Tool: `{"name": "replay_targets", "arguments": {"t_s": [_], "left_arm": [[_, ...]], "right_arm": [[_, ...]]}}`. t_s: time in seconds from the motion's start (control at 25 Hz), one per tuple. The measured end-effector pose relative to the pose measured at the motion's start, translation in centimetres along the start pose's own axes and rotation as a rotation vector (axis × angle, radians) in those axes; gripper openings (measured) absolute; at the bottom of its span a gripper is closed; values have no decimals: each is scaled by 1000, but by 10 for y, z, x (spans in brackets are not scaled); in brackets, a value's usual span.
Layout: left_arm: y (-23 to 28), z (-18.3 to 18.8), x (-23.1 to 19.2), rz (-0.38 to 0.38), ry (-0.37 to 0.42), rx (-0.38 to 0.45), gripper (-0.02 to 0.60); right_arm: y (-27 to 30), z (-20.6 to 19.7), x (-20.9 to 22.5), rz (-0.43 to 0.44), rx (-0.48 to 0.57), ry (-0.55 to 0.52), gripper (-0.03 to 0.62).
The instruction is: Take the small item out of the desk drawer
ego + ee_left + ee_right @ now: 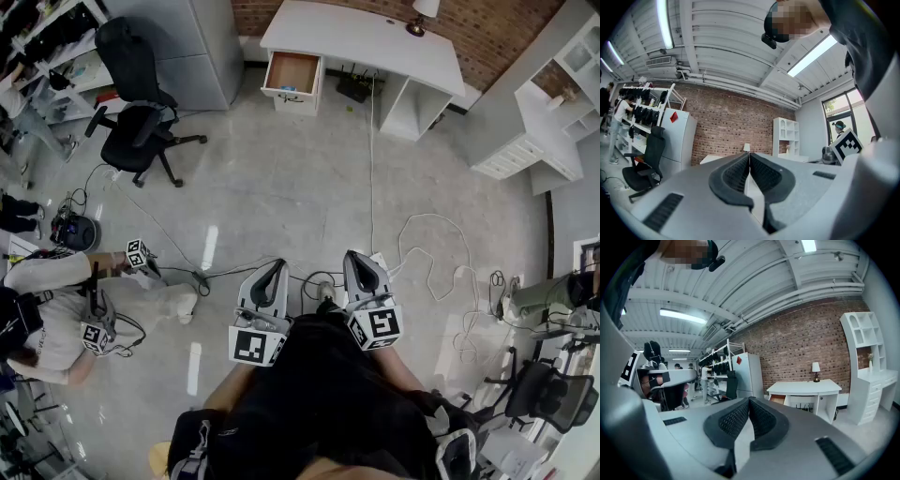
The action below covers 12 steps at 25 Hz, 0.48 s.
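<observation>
Far across the floor stands a white desk (361,37) with its left drawer (292,70) pulled open. A small bluish item (287,89) shows at the drawer's front edge, too small to make out. My left gripper (273,272) and right gripper (357,262) are held side by side close to my body, far from the desk, both pointing toward it. Each is shut with nothing between its jaws. The left gripper view shows the left gripper (749,154) with pads pressed together. In the right gripper view the right gripper (750,401) is in front of the desk (804,387) and its open drawer (777,400).
A black office chair (137,131) stands at the left near a grey cabinet (187,47). Cables (431,253) trail over the floor between me and the desk. Another person (56,309) with grippers crouches at the left. White shelf units (530,131) line the right wall.
</observation>
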<state>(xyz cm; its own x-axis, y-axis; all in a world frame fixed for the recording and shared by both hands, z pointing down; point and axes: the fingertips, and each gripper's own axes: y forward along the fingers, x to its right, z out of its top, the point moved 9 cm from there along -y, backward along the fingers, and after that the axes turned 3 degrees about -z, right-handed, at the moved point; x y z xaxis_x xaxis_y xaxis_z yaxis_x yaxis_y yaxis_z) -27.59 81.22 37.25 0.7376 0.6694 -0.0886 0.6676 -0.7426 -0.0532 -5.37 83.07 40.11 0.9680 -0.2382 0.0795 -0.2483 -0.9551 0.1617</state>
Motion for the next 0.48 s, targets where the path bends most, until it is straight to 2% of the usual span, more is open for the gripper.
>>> {"name": "replay_targets", "arguments": {"t_s": [0.08,0.24,0.48], "left_arm": [[-2,-2,0,1,1,-29,9],[0,3,2,1,-8,-1,9],[6,5,5,18,-7,-1,9]], "right_arm": [[-1,0,-2,6,-6,-2,26],[-2,1,-1,20,-16,-3,26],[0,0,6,4,-20,11,26]]}}
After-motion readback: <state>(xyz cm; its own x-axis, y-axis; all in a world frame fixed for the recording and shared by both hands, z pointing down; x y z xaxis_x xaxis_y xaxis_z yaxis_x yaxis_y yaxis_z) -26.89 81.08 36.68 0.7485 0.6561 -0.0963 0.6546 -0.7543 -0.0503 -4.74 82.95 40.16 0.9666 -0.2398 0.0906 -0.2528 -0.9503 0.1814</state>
